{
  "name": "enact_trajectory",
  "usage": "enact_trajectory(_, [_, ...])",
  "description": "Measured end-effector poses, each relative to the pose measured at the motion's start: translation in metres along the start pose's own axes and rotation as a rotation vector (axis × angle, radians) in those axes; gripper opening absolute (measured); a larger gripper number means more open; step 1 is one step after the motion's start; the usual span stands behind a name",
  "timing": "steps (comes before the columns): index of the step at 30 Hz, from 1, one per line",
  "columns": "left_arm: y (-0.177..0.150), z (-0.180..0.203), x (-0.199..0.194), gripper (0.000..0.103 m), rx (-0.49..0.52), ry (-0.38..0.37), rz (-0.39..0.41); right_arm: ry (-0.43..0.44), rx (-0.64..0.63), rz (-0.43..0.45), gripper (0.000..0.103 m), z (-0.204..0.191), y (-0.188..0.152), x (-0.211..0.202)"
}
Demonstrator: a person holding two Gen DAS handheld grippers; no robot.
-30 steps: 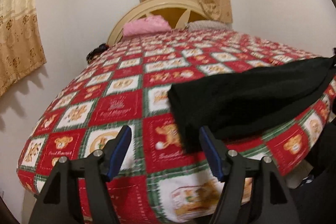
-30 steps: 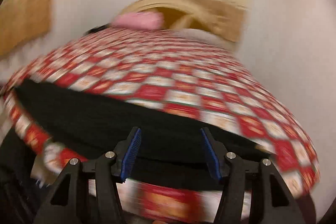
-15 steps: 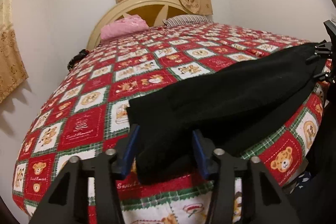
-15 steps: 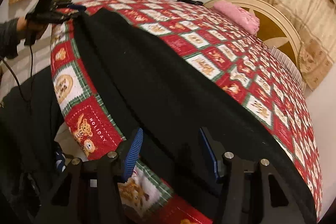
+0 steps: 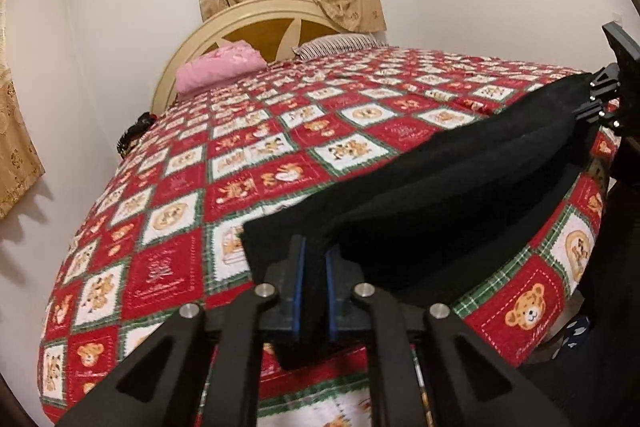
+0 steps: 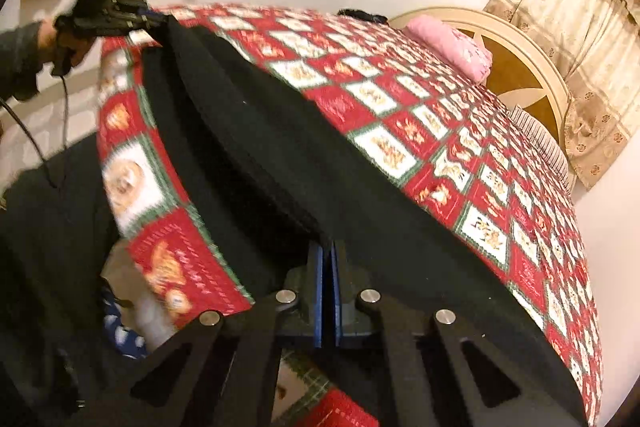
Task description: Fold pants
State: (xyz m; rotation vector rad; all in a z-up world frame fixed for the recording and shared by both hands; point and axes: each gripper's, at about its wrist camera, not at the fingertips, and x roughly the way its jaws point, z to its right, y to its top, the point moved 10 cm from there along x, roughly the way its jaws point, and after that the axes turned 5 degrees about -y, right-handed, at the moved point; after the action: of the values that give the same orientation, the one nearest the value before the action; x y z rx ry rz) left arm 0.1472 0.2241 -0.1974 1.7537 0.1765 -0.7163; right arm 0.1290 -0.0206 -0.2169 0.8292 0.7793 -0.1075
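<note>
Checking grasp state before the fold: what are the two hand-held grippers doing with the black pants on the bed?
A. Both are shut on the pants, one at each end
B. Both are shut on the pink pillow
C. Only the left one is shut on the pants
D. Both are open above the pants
A: the left hand-held gripper and the right hand-held gripper each pinch black pants fabric between their blue pads, at opposite ends.
</note>
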Motion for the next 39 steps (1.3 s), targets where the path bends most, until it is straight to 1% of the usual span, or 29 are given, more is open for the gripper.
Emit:
enact_trajectory(1, [-0.001, -0.001, 0.000, 0.011, -0.005, -0.005, -0.004, 0.008, -0.005, -0.002, 0.003, -0.004, -0.002, -0.002])
enact_trajectory(3, [-0.011, 0.001, 0.004, 0.011, -0.003, -0.015, -0.024, 0.002, -0.026, -0.015, 0.003, -0.009, -0.008, 0.009])
enact_trajectory(5, [-0.025, 0.005, 0.011, 0.011, 0.000, -0.022, -0.055, 0.009, -0.033, -0.062, 0.003, -0.016, -0.022, 0.027])
enact_trajectory(7, [-0.032, 0.009, 0.012, 0.011, -0.009, -0.033, -0.061, 0.039, -0.026, -0.115, 0.004, -0.023, -0.037, 0.042])
enact_trajectory(8, [-0.034, 0.011, 0.011, 0.016, -0.011, -0.035, -0.060, 0.041, -0.029, -0.128, 0.004, -0.025, -0.041, 0.045])
enact_trajectory(9, [-0.034, 0.011, 0.009, 0.018, -0.006, -0.021, -0.060, 0.031, -0.033, -0.112, 0.004, -0.025, -0.040, 0.043])
enact_trajectory(10, [-0.035, 0.010, 0.008, 0.026, -0.002, -0.002, -0.062, 0.032, -0.026, -0.100, 0.005, -0.025, -0.039, 0.040])
enact_trajectory(11, [-0.037, 0.008, 0.006, 0.035, -0.003, 0.009, -0.068, 0.041, -0.017, -0.102, 0.007, -0.024, -0.039, 0.038])
enact_trajectory(12, [-0.039, 0.005, 0.006, 0.040, 0.000, 0.027, -0.077, 0.050, -0.005, -0.103, 0.008, -0.022, -0.039, 0.035])
enact_trajectory(13, [-0.040, 0.002, 0.004, 0.049, 0.003, 0.050, -0.082, 0.049, 0.007, -0.097, 0.010, -0.019, -0.039, 0.032])
enact_trajectory(14, [-0.041, -0.001, 0.002, 0.052, 0.000, 0.064, -0.081, 0.046, 0.021, -0.090, 0.012, -0.016, -0.040, 0.028])
enact_trajectory(15, [-0.041, -0.004, -0.001, 0.052, -0.005, 0.068, -0.080, 0.045, 0.037, -0.087, 0.015, -0.013, -0.040, 0.025])
enact_trajectory(16, [-0.041, -0.006, -0.004, 0.052, -0.007, 0.075, -0.080, 0.049, 0.058, -0.086, 0.026, -0.009, -0.043, 0.020])
enact_trajectory(17, [-0.041, -0.009, -0.009, 0.055, -0.006, 0.097, -0.078, 0.053, 0.078, -0.086, 0.039, -0.006, -0.045, 0.018])
enact_trajectory(18, [-0.040, -0.011, -0.013, 0.057, -0.006, 0.110, -0.074, 0.057, 0.108, -0.083, 0.044, 0.001, -0.048, 0.013])
enact_trajectory(19, [-0.039, -0.013, -0.018, 0.061, -0.009, 0.126, -0.065, 0.051, 0.133, -0.079, 0.046, 0.008, -0.051, 0.008])
enact_trajectory(20, [-0.037, -0.015, -0.022, 0.062, -0.009, 0.148, -0.058, 0.043, 0.150, -0.077, 0.046, 0.015, -0.054, 0.007])
enact_trajectory(23, [-0.030, -0.016, -0.031, 0.062, -0.018, 0.177, -0.035, -0.014, 0.237, -0.069, 0.046, 0.046, -0.071, -0.011])
enact_trajectory(25, [-0.019, -0.015, -0.037, 0.063, -0.019, 0.201, -0.011, -0.070, 0.300, -0.066, 0.046, 0.071, -0.084, -0.022])
enact_trajectory(26, [-0.010, -0.010, -0.039, 0.063, -0.023, 0.196, 0.007, -0.097, 0.331, -0.067, 0.046, 0.083, -0.091, -0.027])
enact_trajectory(27, [-0.001, -0.003, -0.041, 0.063, -0.028, 0.176, 0.028, -0.120, 0.361, -0.068, 0.046, 0.093, -0.098, -0.033])
enact_trajectory(29, [0.018, 0.018, -0.037, 0.063, -0.018, 0.127, 0.041, -0.184, 0.439, -0.066, 0.046, 0.119, -0.115, -0.049])
enact_trajectory(30, [0.029, 0.034, -0.032, 0.063, -0.001, 0.092, 0.042, -0.213, 0.487, -0.061, 0.046, 0.133, -0.124, -0.058])
enact_trajectory(32, [0.047, 0.069, -0.018, 0.063, 0.042, 0.024, 0.044, -0.244, 0.587, -0.044, 0.046, 0.155, -0.140, -0.075])
enact_trajectory(34, [0.064, 0.106, 0.001, 0.063, 0.074, -0.065, 0.036, -0.276, 0.691, -0.018, 0.046, 0.175, -0.156, -0.091])
enact_trajectory(37, [0.086, 0.168, 0.028, 0.063, 0.121, -0.216, 0.035, -0.334, 0.771, -0.008, 0.046, 0.191, -0.175, -0.105])
enact_trajectory(39, [0.098, 0.213, 0.044, 0.063, 0.181, -0.303, 0.024, -0.378, 0.808, -0.022, 0.046, 0.200, -0.189, -0.111])
